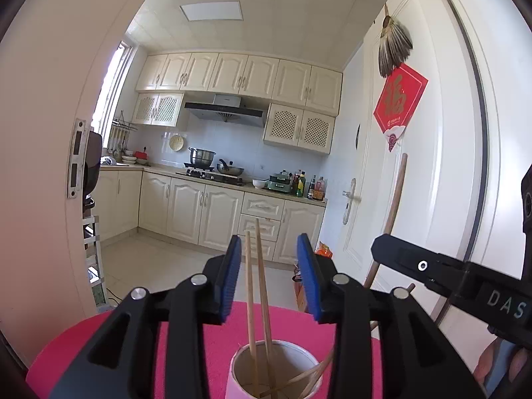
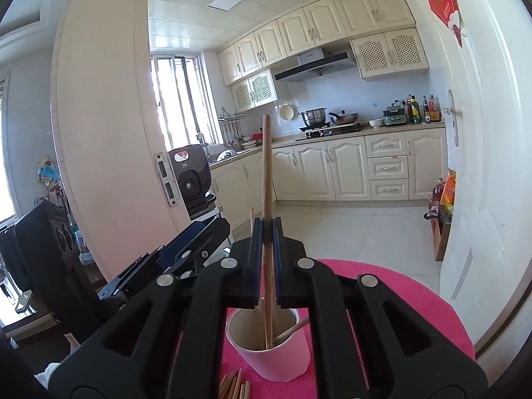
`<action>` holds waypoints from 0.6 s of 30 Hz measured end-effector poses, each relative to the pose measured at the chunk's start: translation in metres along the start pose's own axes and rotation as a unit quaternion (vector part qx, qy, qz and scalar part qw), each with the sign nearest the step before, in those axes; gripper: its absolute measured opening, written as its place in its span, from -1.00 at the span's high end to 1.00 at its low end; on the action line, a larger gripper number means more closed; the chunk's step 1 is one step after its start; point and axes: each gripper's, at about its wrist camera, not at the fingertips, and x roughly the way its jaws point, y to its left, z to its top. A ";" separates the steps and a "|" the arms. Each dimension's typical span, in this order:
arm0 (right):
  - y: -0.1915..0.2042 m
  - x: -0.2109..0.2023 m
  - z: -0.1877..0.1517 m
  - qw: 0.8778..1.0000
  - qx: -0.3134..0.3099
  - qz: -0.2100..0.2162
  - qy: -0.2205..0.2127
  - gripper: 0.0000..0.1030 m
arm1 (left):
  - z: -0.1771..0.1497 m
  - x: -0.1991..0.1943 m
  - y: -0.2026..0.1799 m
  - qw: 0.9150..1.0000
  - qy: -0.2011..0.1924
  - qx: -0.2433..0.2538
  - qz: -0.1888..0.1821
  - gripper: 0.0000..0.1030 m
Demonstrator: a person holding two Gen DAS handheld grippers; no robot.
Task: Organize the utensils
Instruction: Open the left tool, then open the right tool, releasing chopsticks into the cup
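Black right gripper (image 2: 266, 229) clamped one upright chopstick (image 2: 267, 179), its lower end inside the white cup (image 2: 271, 359) directly below on the pink table (image 2: 415, 299). Left gripper (image 1: 269, 249) stood parted around two chopsticks (image 1: 256, 266), untouching.

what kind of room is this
A home kitchen, seen from a doorway. Cream wall cabinets run above a counter holding a gas stove with a steel pot, under a range hood. Sauce bottles crowd the counter's end.
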 end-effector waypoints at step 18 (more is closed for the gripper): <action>0.007 -0.004 -0.008 0.999 0.003 -0.033 0.010 0.85 | 0.003 -0.024 -0.002 0.999 0.019 0.024 0.014 -0.01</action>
